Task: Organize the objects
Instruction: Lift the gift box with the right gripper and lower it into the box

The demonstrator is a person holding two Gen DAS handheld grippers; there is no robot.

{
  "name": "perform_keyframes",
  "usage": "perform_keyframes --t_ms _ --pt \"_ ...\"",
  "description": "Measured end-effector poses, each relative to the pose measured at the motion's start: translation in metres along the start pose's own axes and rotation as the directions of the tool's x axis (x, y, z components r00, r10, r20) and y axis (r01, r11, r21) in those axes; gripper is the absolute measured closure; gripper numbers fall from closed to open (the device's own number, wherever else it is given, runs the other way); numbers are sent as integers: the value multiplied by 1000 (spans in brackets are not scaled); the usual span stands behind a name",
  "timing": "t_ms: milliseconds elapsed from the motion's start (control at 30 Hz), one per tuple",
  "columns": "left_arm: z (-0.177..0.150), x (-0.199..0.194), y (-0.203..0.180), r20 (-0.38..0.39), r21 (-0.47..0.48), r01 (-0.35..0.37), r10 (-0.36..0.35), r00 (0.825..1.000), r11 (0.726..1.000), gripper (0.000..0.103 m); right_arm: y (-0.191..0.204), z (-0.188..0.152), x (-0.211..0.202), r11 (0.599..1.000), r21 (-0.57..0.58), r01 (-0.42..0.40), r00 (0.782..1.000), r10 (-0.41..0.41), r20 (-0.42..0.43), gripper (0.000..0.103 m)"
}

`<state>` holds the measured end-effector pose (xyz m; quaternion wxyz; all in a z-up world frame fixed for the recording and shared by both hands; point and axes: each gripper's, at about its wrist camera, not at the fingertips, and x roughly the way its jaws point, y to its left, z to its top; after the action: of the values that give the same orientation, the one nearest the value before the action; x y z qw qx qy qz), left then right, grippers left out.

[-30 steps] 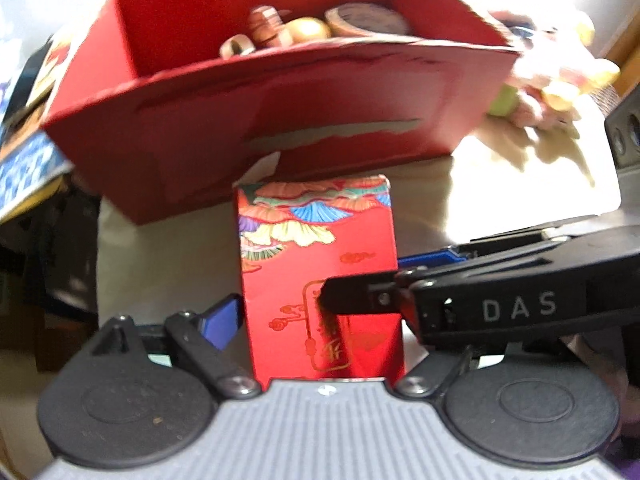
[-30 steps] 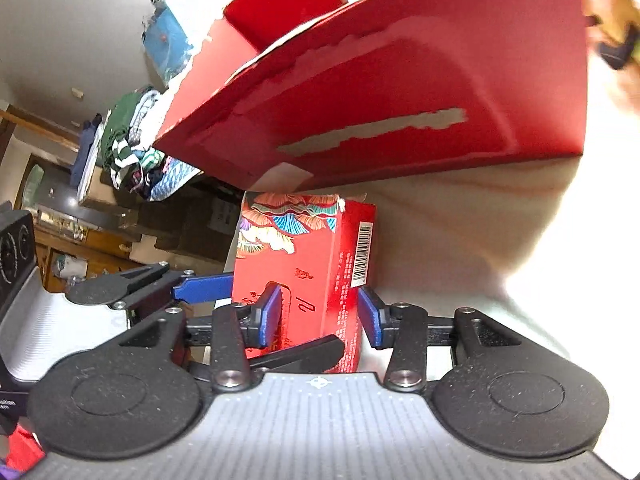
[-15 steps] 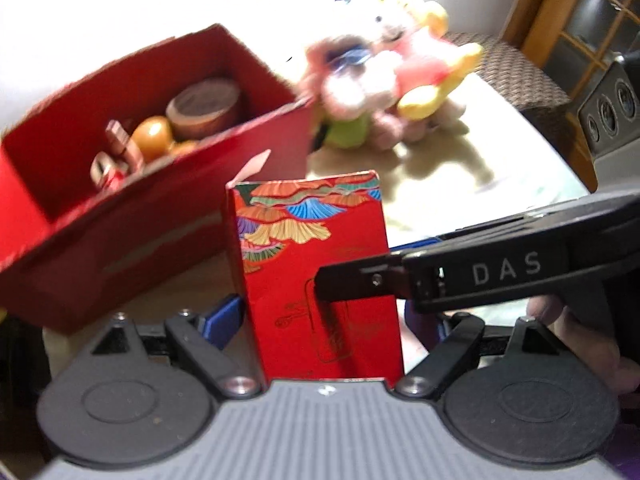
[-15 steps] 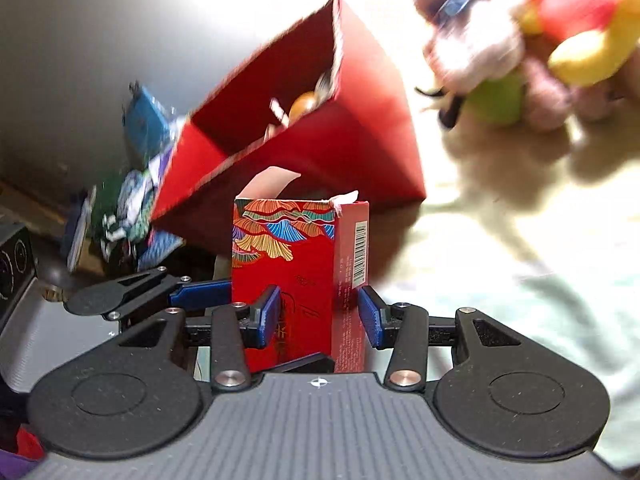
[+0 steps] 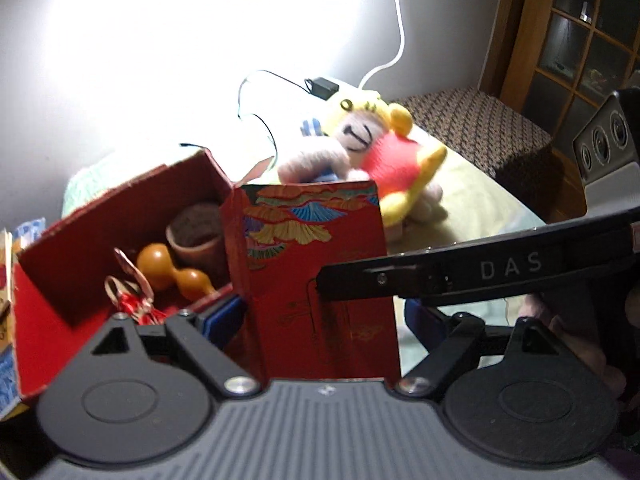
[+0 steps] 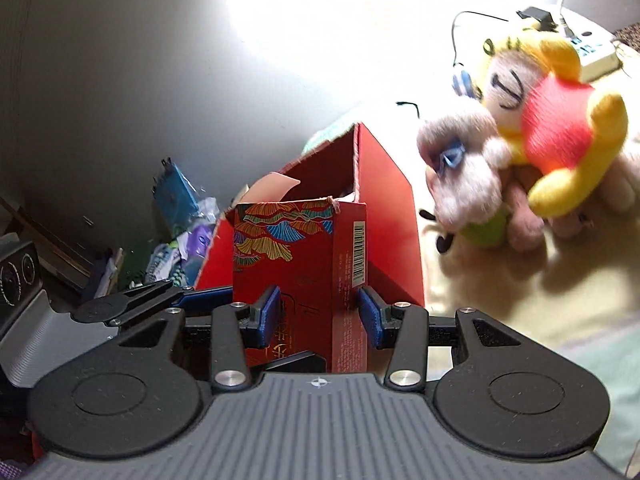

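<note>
Both tools, L (image 5: 320, 320) & R (image 6: 318, 316), pinch red carton (image 6: 300, 280) (upright) w/ open bin (image 5: 132, 216) behind.

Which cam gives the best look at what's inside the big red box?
Left wrist view. It looks down into the big red box, showing a brown pot, an orange gourd and a red-and-white trinket. The right wrist view shows only the box's outer wall and rim; the small red carton blocks the inside.

Plush toys (image 6: 516, 128) blurred; red box (image 5: 120, 216) cut by left edge, its front wall behind gripper body; carton (image 5: 316, 280) print prob. unreadable.
</note>
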<state>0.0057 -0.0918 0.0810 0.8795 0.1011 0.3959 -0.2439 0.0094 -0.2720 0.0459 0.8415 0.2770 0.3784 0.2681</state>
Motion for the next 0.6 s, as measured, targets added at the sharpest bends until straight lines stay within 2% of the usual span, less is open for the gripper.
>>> perform_keyframes --t_ms 167,367,600 --pt "21 -14 27 62 -21 -67 68 996 998 17 15 33 19 998 -22 -63 998 63 18 57" --pt "42 -30 83 113 -74 -154 162 980 985 17 53 73 62 986 -101 -132 991 134 8 57" --pt "39 -22 148 58 -131 -256 266 962 958 17 86 91 141 974 -133 -185 981 174 -91 57"
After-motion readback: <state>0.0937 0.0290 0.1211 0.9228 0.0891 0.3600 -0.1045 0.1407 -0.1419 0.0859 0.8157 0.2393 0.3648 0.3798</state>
